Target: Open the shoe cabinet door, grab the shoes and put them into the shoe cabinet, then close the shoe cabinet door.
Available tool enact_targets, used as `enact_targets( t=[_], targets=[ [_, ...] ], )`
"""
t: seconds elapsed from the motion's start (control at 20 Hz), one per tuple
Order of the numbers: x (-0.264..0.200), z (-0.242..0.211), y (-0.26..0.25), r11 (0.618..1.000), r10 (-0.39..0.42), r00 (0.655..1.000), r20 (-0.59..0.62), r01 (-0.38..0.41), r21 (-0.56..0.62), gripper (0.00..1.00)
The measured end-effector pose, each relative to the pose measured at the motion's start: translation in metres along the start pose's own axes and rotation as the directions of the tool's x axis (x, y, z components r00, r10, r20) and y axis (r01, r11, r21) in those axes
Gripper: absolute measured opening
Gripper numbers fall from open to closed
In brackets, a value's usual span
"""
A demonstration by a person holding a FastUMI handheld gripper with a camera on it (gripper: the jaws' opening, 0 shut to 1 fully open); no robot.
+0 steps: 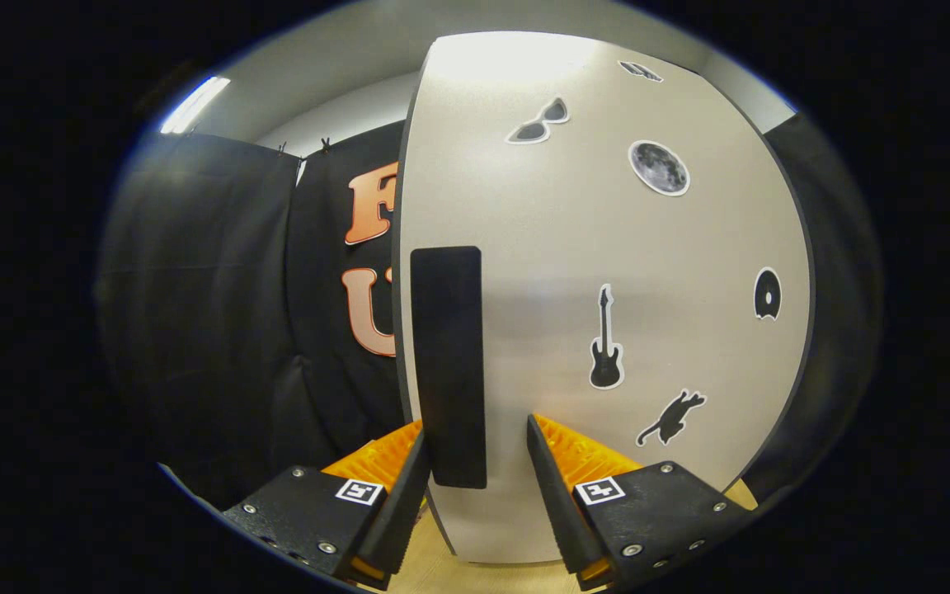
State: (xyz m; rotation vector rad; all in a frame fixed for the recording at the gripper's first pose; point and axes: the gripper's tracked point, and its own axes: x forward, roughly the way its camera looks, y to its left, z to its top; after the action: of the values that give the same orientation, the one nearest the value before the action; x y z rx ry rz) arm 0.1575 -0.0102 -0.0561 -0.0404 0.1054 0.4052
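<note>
Gripper view, left to right: my left finger sits just left of the door's edge, the upright black handle (448,367) stands between my fingers at lower centre, and my right finger lies over the door (607,247). My gripper (475,450) is wide, pressing nothing. Stickers carry no readable writing.

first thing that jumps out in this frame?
The pale cabinet door, close ahead and dotted with stickers: sunglasses, a moon, a guitar, a cat. Its black handle stands upright near the door's edge, its lower end between the open fingers of the gripper, neither visibly pressing on it.
</note>
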Motion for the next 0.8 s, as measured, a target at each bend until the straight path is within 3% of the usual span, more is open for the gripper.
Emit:
enact_targets(
  t=[0.8],
  targets=[
    [-0.007, -0.002, -0.003, 0.999, -0.041, 0.999, -0.036, 0.041, 0.024, 0.73]
  ],
)
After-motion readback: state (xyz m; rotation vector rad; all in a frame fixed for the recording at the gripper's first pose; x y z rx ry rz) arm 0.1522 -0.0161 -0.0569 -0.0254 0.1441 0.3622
